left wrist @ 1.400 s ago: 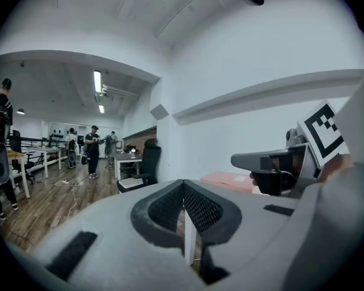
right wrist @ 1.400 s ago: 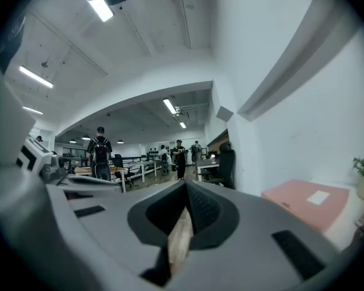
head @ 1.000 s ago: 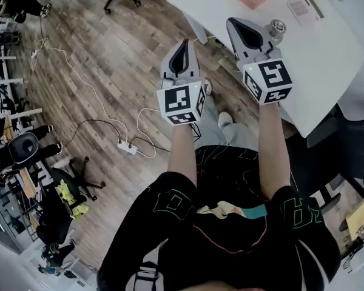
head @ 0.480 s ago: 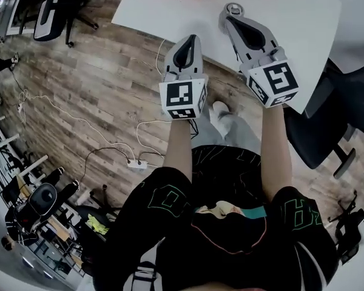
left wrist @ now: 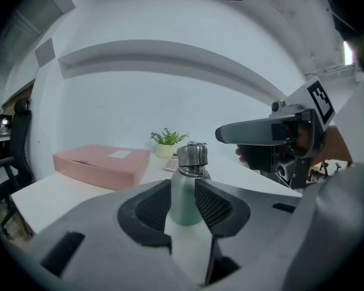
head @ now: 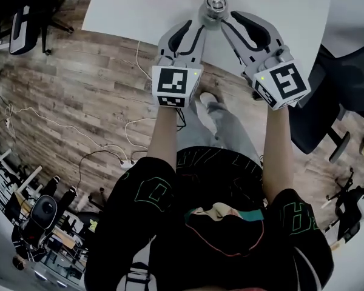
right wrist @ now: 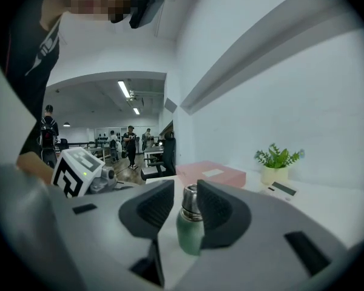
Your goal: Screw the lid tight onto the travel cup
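Observation:
A green travel cup (head: 216, 6) with a silver lid (left wrist: 192, 154) stands upright near the front edge of the white table (head: 139, 11). My left gripper (head: 191, 29) points at it from the left and my right gripper (head: 235, 20) from the right, their tips just short of it. Both sets of jaws are opening. In the left gripper view the cup (left wrist: 187, 193) shows through the gap of the left gripper (left wrist: 183, 194), and no pad visibly presses on it. In the right gripper view the cup (right wrist: 191, 226) stands the same way between the jaws of the right gripper (right wrist: 185, 206).
A pink flat box (left wrist: 100, 165) and a small potted plant (left wrist: 167, 143) stand further back on the table. A dark office chair (head: 327, 102) is at the table's right end. Cables (head: 109, 132) run over the wood floor. People stand far off in the room.
The view has swung up onto the table. Both grippers have moved forward to either side of the cup, and their jaws have gone from shut to apart.

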The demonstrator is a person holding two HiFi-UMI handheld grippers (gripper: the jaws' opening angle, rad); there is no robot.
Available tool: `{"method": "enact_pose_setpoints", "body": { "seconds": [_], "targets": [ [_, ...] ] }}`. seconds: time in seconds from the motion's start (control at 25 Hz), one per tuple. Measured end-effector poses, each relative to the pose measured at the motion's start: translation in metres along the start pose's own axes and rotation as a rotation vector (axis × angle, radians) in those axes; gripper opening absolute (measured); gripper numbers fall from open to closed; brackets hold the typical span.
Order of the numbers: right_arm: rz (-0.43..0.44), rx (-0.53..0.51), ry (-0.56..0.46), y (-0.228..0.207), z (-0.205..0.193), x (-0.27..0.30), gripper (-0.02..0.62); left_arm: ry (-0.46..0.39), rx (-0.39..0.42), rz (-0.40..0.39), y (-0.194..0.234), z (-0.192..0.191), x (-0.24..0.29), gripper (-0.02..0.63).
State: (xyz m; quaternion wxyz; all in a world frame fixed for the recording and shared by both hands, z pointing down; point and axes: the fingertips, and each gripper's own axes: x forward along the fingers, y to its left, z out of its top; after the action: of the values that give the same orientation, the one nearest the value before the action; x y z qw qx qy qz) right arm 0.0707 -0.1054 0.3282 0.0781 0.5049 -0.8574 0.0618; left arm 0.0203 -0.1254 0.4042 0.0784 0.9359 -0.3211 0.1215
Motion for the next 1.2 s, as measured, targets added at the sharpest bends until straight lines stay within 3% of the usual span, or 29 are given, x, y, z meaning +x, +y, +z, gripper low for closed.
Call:
{"method": "enact_pose_setpoints", "body": {
  "seconds": [0.32, 0.48, 0.6, 0.76, 0.96, 1.2],
  "targets": [
    [0.059, 0.035, 0.111, -0.013, -0.031, 0.024, 0.276, 0.027, 0.079, -0.159, -0.004, -0.016, 0.026, 0.3],
    [0.097, 0.051, 0.138, -0.018, -0.039, 0.038, 0.312, 0.081, 0.124, -0.241, -0.009, -0.029, 0.041, 0.337],
    [0.127, 0.057, 0.148, -0.018, -0.04, 0.047, 0.313, 0.119, 0.15, -0.284, -0.017, -0.035, 0.048, 0.341],
    [0.158, 0.075, 0.149, -0.018, -0.039, 0.053, 0.308, 0.122, 0.141, -0.283, -0.02, -0.038, 0.054, 0.336],
    [0.174, 0.073, 0.151, -0.016, -0.041, 0.054, 0.244, 0.096, 0.135, -0.277, -0.017, -0.039, 0.055, 0.316],
    [0.112, -0.075, 0.179, -0.013, -0.042, 0.051, 0.239, 0.078, 0.128, -0.269, -0.017, -0.04, 0.054, 0.314]
  ]
}}
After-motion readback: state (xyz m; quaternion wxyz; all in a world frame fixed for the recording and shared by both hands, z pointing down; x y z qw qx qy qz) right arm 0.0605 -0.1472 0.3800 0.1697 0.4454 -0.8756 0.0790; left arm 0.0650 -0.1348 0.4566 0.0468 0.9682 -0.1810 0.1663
